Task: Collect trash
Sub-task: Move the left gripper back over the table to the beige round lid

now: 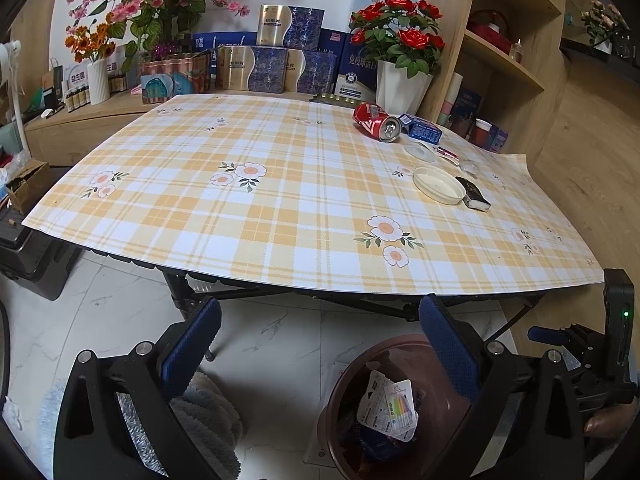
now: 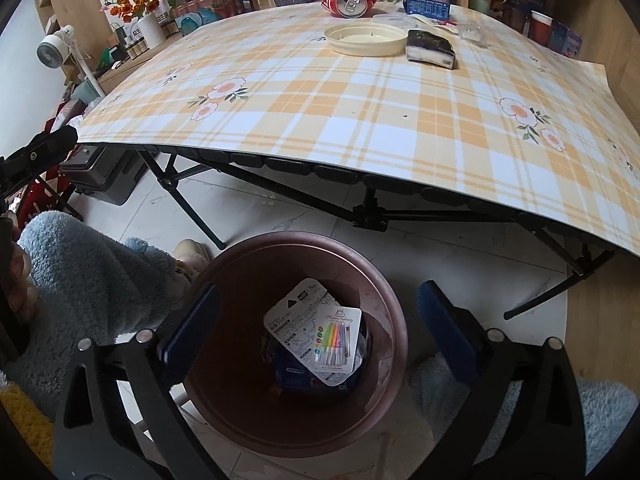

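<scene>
Hovering over the brown bin (image 2: 296, 344) on the floor, the right hand-held gripper (image 2: 318, 330) stands wide and empty, placed for dropping; a candle card (image 2: 334, 342), script unreadable, lies inside. The left hand-held gripper (image 1: 320, 344) is equally wide. A crushed red can (image 1: 376, 120), a blue box (image 1: 422, 128) and a cream lid (image 1: 438, 184) await on the worktop (image 1: 280, 200).

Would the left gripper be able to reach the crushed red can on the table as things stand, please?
Probably yes: the left gripper is open and empty, and the cloth before the red can lies bare, though it lies at the far side.
</scene>
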Demonstrator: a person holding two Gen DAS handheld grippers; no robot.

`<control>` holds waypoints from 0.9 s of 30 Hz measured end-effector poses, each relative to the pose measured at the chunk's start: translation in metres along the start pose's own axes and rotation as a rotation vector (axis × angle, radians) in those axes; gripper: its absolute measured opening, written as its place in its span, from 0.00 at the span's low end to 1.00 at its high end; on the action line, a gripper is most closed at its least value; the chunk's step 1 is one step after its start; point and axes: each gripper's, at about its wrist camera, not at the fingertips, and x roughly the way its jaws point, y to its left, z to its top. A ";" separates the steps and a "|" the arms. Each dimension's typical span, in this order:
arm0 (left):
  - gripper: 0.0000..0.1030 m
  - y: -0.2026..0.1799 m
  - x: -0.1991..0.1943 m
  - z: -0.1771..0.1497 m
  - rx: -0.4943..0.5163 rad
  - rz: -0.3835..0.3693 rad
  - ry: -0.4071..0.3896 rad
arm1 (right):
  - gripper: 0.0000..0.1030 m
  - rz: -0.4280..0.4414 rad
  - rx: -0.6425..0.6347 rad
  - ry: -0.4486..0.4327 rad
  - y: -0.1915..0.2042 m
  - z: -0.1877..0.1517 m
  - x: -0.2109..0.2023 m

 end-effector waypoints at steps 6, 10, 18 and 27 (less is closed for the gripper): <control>0.94 -0.001 0.000 0.000 0.011 0.013 0.000 | 0.94 -0.031 0.016 -0.036 -0.003 0.002 -0.007; 0.94 -0.002 0.000 0.000 0.014 0.019 -0.001 | 0.94 -0.031 0.059 -0.085 -0.011 0.005 -0.020; 0.94 -0.004 0.000 -0.001 0.026 0.061 -0.003 | 0.94 -0.051 0.245 -0.197 -0.056 0.019 -0.053; 0.94 -0.022 0.012 0.018 0.079 -0.078 0.052 | 0.94 -0.164 0.208 -0.207 -0.097 0.043 -0.061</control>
